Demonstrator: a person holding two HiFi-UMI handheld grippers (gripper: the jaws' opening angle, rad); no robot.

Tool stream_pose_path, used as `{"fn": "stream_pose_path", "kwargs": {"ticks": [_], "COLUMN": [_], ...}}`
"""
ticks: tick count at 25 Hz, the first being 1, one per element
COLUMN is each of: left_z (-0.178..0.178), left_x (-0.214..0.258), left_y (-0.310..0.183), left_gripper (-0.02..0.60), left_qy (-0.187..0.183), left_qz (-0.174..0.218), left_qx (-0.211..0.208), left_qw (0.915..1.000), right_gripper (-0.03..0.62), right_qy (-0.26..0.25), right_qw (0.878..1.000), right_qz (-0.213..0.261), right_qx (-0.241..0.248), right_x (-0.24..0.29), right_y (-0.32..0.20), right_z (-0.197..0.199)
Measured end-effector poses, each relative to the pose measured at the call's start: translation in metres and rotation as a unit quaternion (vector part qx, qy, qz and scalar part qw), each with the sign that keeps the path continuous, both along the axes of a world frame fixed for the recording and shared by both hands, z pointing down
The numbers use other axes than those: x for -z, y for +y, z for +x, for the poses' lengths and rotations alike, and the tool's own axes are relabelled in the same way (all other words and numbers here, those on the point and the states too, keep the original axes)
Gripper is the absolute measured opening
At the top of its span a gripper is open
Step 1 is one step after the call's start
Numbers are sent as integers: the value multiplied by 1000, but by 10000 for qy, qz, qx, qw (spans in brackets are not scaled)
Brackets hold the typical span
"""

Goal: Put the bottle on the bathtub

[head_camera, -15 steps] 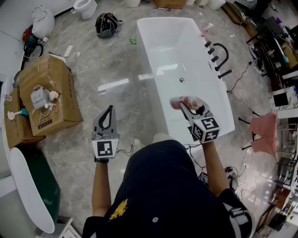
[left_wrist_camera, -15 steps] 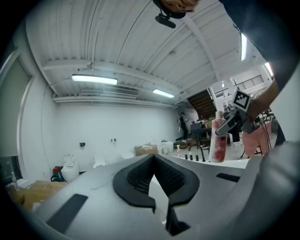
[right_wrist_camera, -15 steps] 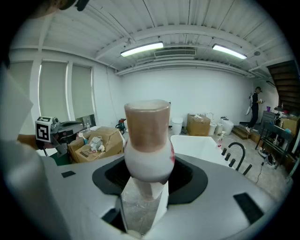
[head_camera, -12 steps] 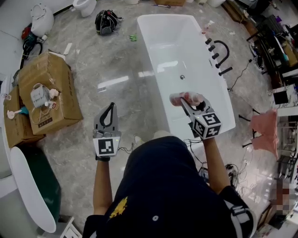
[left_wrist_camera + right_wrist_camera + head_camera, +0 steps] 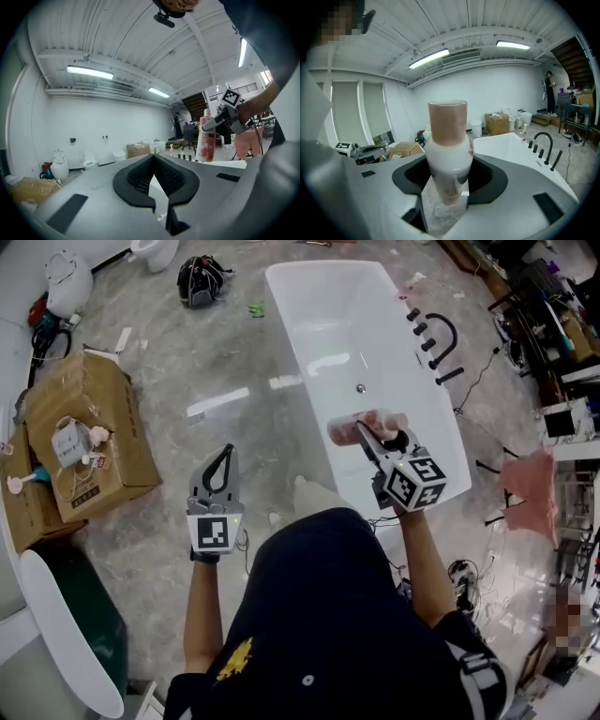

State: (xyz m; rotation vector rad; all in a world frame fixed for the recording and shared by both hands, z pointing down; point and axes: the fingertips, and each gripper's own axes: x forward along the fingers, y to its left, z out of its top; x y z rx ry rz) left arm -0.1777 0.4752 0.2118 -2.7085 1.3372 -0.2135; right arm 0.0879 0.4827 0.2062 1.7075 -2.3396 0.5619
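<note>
floor (image 5: pixel 206 362): glossy grey marble | walls (image 5: pixel 93 122): white | ceiling: strip lights (image 5: pixel 89 71) lit | left: cardboard boxes (image 5: pixel 89 427)

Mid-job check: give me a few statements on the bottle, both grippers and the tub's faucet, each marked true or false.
1. The right gripper is clamped on the pink-and-white plastic bottle with a brown cap. True.
2. The bottle stands on the rim of the white oblong bathtub. False: it is in the gripper's jaws, over the tub's near end in the head view.
3. The left gripper holds nothing, with its jaws together. True.
4. The black arched faucet sits on the tub's left rim. False: it is on the right rim in the head view.
</note>
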Motion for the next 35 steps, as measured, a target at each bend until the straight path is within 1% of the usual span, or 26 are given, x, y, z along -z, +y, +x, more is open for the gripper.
{"fn": "stream_pose_path", "kwargs": {"ticks": [3, 7, 10, 14, 18, 21, 26, 28, 29, 32, 35], "left_z": [9, 20, 27, 41, 59, 71, 88, 93, 93, 87, 80], "left_x": [-2, -5, -7, -7, -11, -9, -6, -4, -4, -13, -20], "left_y": [-25, -75, -120, -183, -241, -275, -316, -329, -335, -355, -374], "left_gripper": [18, 18, 18, 18, 18, 18, 18, 18, 18, 18, 18], "left_qy": [-91, -246, -319, -244, -409, -525, -563, -535, -524, -601, -594], "left_qz": [-17, -72, -94, -369, -484, -445, -390, -292, -273, -415, -403], "left_qx": [-49, -46, 128, 488, 698, 764, 819, 782, 781, 802, 700], "left_qw": [9999, 9997, 9994, 9978, 9955, 9947, 9943, 9951, 9952, 9941, 9950], "right_gripper": [216, 216, 216, 216, 216, 216, 216, 216, 216, 216, 216], "right_qy": [79, 207, 383, 587, 499, 492, 652, 686, 693, 732, 739], "right_qw": [10000, 9998, 9991, 9976, 9970, 9959, 9926, 9917, 9913, 9905, 9905], "right_qz": [27, 74, 120, 142, 141, 139, 92, 74, 70, 67, 54], "right_qx": [-29, -21, 110, 344, 567, 742, 1023, 1084, 1115, 1164, 1159], "right_x": [-3, -6, -8, -13, -26, -36, -52, -56, -57, -60, -64], "right_y": [-26, -72, -115, -177, -236, -274, -329, -349, -358, -385, -403], "right_z": [9, 30, 45, 66, 88, 97, 104, 104, 103, 95, 86]}}
